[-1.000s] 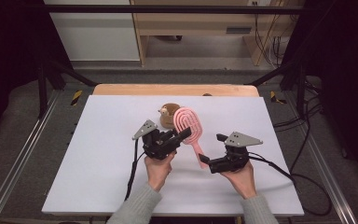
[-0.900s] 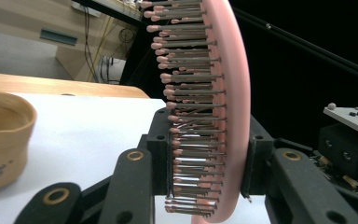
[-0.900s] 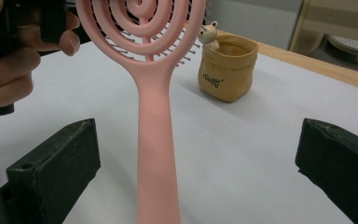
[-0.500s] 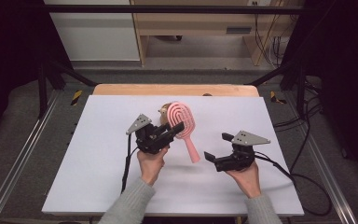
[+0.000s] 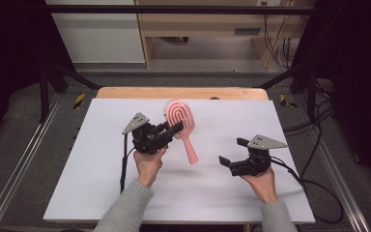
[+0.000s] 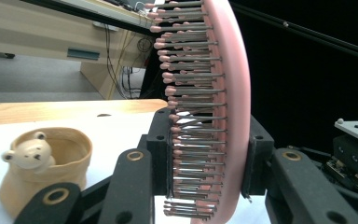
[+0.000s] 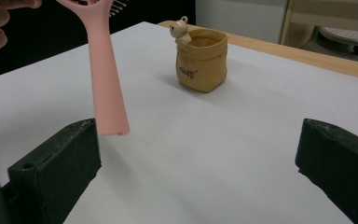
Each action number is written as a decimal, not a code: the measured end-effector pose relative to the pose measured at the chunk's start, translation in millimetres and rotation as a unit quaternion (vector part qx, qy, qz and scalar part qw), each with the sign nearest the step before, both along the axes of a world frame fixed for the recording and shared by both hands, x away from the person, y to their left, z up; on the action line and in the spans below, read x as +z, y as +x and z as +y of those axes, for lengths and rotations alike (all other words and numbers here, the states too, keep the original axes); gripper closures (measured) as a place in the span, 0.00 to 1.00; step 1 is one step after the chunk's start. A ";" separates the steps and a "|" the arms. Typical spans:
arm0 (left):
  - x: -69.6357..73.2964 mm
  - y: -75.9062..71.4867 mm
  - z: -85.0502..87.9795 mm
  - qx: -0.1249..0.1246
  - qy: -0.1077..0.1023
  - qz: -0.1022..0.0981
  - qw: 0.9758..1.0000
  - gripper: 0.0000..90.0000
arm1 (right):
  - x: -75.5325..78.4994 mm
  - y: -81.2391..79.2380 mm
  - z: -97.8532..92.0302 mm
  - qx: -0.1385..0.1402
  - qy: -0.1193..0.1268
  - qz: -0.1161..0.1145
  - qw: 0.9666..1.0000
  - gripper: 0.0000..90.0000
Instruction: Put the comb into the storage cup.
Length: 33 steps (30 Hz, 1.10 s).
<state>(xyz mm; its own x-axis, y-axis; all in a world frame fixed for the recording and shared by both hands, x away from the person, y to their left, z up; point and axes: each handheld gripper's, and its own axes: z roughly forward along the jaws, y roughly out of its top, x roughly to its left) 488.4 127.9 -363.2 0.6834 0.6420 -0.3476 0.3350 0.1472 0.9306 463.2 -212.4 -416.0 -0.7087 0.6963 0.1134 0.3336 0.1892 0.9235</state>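
The left tongs (image 5: 176, 128) are clamped on the head of a pink plastic hairbrush (image 5: 179, 119) with an oval, ribbed head and a long tapering handle. In the left gripper view the two black jaws press on the brush head (image 6: 214, 116) from both sides, one against the smooth pink back and the other into the rows of thin bristles with rounded pink tips. The brush is lifted clear of the white table (image 5: 101, 183); in the high view its head is up near the far half of the table and its handle slants down toward the person, ending in the air between the two hands.

The right tongs (image 5: 233, 152) are open, with nothing between the jaws. In the right gripper view the two black jaws stand wide apart at the bottom corners, and the end of the pink handle (image 7: 106, 88) hangs just above and beside the jaw on the left of that view; whether they touch I cannot tell.

A small tan pot shaped like a rolled-top sack, with a cream bear figure on its rim (image 7: 202, 58), stands upright on the table beyond the brush, near the far wooden edge (image 5: 125, 93). The left gripper view has it (image 6: 51, 163) to the left of the jaws.
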 end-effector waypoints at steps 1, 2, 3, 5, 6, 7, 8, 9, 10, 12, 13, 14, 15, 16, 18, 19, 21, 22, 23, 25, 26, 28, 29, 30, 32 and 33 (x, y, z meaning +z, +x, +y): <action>0.6 0.4 1.2 0.001 0.000 -0.001 1.000 0.71 | -0.8 0.4 -1.8 -0.002 0.000 0.002 1.000 0.00; 1.4 0.9 2.9 0.002 0.000 -0.001 1.000 0.71 | -1.3 0.6 -2.8 -0.002 0.000 0.002 1.000 0.00; 2.5 1.7 4.7 0.004 0.000 -0.001 1.000 0.71 | -1.8 0.8 -4.0 -0.003 0.000 0.003 1.000 0.00; 3.9 2.9 8.0 0.006 0.000 -0.002 1.000 0.71 | -2.1 0.9 -5.9 -0.005 -0.003 0.004 1.000 0.00; 4.4 3.2 9.1 0.007 -0.001 -0.002 1.000 0.71 | -2.3 1.0 -6.9 -0.006 -0.005 0.003 1.000 0.00; 5.2 3.6 10.7 0.008 -0.001 -0.003 1.000 0.71 | -2.6 1.1 -7.5 -0.007 -0.004 0.002 1.000 0.00; 6.1 4.1 12.4 0.010 0.001 -0.004 1.000 0.71 | -2.9 1.1 -8.4 -0.007 -0.005 0.004 1.000 0.00; 7.4 4.8 14.5 0.012 -0.001 -0.005 1.000 0.70 | -3.4 1.4 -9.2 -0.008 -0.006 0.004 1.000 0.00; 8.1 5.4 16.0 0.013 -0.001 -0.005 1.000 0.71 | -4.1 1.7 -10.4 -0.007 -0.008 0.005 1.000 0.00; 10.2 7.1 20.3 0.016 -0.004 -0.004 1.000 0.71 | -5.0 1.9 -12.1 -0.004 -0.009 0.006 1.000 0.00; 11.3 7.7 22.1 0.018 -0.003 -0.005 1.000 0.71 | -5.3 1.9 -12.9 -0.005 -0.009 0.005 1.000 0.00; 12.2 8.0 23.1 0.020 -0.004 -0.006 1.000 0.71 | -5.6 1.9 -13.7 -0.006 -0.008 0.005 1.000 0.00; 13.4 8.3 24.6 0.021 -0.003 -0.007 1.000 0.71 | -5.8 2.0 -14.4 -0.006 -0.008 0.005 1.000 0.00; 14.5 8.6 26.0 0.023 -0.003 -0.008 1.000 0.71 | -5.9 1.9 -15.3 -0.006 -0.007 0.005 1.000 0.00; 16.5 9.6 29.0 0.025 -0.005 -0.010 1.000 0.71 | -6.6 1.9 -17.3 -0.008 -0.007 0.006 1.000 0.00; 17.5 10.2 30.5 0.026 -0.005 -0.010 1.000 0.71 | -7.1 2.1 -18.5 -0.009 -0.008 0.005 1.000 0.00; 19.4 11.5 33.2 0.030 -0.006 -0.012 0.999 0.71 | -8.0 2.2 -20.7 -0.011 -0.009 0.006 1.000 0.00; 20.4 12.3 34.7 0.033 -0.005 -0.013 0.999 0.71 | -8.6 2.2 -21.7 -0.011 -0.010 0.006 1.000 0.00; 21.6 13.4 36.5 0.036 -0.006 -0.014 0.999 0.71 | -9.2 2.3 -22.9 -0.012 -0.011 0.007 1.000 0.00; 23.1 14.3 39.2 0.040 -0.010 -0.013 0.999 0.71 | -10.6 2.5 -24.7 -0.014 -0.012 0.008 1.000 0.00; 24.1 14.7 40.7 0.041 -0.010 -0.013 0.999 0.71 | -11.0 2.7 -25.3 -0.014 -0.012 0.009 1.000 0.00; 26.0 15.4 43.4 0.045 -0.010 -0.015 0.999 0.71 | -11.9 2.7 -26.4 -0.015 -0.013 0.010 1.000 0.00; 27.0 15.8 44.8 0.046 -0.009 -0.015 0.999 0.71 | -12.2 2.7 -27.0 -0.016 -0.013 0.010 1.000 0.00; 28.1 16.5 46.6 0.049 -0.009 -0.016 0.999 0.71 | -12.6 2.7 -27.6 -0.015 -0.012 0.011 1.000 0.00; 29.4 17.3 49.2 0.051 -0.011 -0.017 0.998 0.71 | -13.5 3.0 -29.0 -0.016 -0.012 0.012 1.000 0.00; 30.0 17.9 50.3 0.052 -0.013 -0.017 0.998 0.71 | -14.2 3.0 -29.9 -0.017 -0.013 0.010 1.000 0.00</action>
<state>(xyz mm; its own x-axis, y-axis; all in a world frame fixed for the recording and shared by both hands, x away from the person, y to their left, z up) 506.2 178.2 -333.1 0.6252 0.7016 -0.3419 0.2845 0.2031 0.9369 466.1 -242.3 -430.1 -0.6828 0.7223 0.1093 0.3587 0.2011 0.9115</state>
